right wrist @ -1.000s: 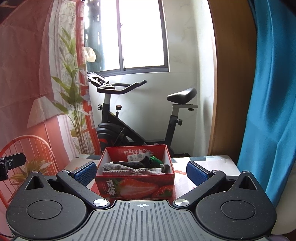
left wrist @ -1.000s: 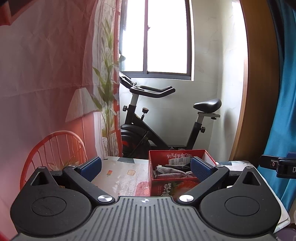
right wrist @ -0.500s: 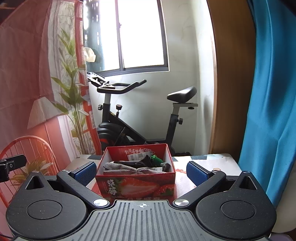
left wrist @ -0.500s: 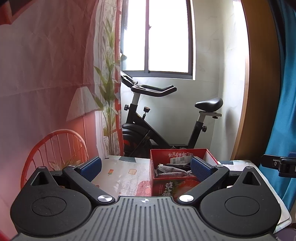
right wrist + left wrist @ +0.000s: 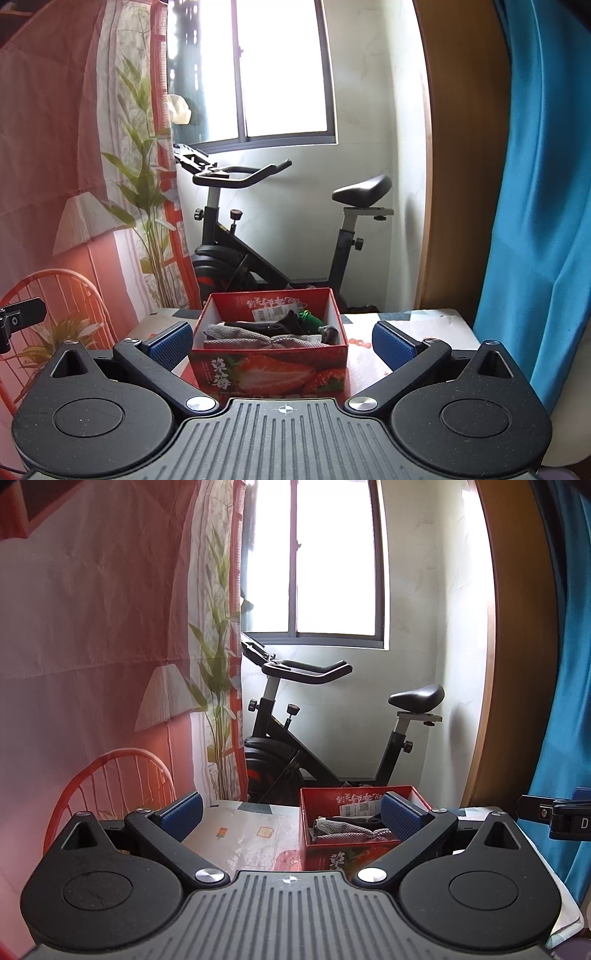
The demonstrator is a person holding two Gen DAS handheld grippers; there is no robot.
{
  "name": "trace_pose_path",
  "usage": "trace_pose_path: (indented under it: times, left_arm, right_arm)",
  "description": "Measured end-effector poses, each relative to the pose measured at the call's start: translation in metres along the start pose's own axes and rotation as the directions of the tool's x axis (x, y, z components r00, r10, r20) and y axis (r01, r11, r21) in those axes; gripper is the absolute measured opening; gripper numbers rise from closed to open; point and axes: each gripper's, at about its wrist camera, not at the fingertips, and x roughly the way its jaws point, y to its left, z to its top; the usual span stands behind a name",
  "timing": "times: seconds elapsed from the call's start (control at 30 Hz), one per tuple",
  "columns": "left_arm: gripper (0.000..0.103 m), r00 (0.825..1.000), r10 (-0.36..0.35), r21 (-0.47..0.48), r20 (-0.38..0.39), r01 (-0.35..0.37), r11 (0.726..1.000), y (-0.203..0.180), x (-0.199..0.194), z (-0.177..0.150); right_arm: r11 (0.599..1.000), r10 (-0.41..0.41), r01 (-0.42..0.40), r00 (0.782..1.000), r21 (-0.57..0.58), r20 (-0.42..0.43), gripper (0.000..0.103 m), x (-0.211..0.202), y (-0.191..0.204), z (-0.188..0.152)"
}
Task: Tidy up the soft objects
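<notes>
- The left hand-held gripper is spread wide with nothing between its blue pads, held above the patterned worktop.
- The right hand-held gripper is likewise wide apart and empty; the red strawberry box appears between its fingers.
- The box stands on the worktop and holds a grey mesh cloth, a black soft item and something green.
- Behind the worktop stands an exercise bike under a window.
</notes>
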Motion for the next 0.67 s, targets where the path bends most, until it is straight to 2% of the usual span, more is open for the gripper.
trace_pose_path:
  times: [0.67]
  left_arm:
    - [0.103, 1.0, -0.001, -0.003, 0.006, 0.001, 1.0, 0.0009, 0.0007, 0.0009]
  right_arm:
    - [1.0, 0.0, 0.0, 1.0, -0.005, -0.007, 0.103, 0.0026, 0.0, -0.0018]
